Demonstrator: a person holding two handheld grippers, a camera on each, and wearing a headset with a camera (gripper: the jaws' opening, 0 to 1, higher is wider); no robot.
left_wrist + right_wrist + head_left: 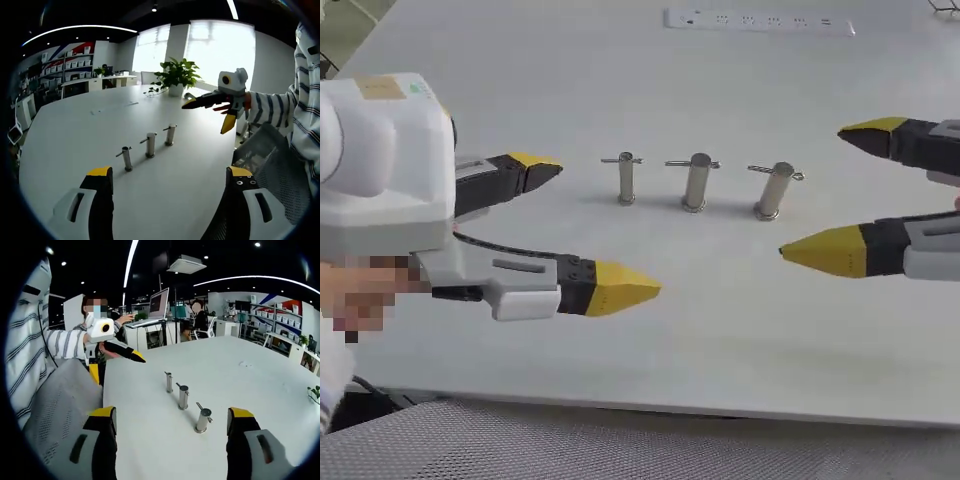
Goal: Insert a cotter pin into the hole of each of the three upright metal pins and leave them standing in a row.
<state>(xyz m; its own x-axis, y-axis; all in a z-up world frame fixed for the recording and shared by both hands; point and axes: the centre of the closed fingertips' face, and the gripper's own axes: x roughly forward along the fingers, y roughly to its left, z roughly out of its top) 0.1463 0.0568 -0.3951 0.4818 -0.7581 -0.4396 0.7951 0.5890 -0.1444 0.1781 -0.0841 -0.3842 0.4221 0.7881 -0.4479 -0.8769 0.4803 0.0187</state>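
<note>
Three metal pins (pixel 696 182) stand upright in a row at the centre of the head view on the white table (pixel 720 330), each with a cotter pin (pixel 685 163) through its top (thin wire, sticking out sideways). The left gripper (pixel 588 228) at frame left and the right gripper (pixel 820 192) at frame right hover with jaws spread wide, empty, clear of the row.
</note>
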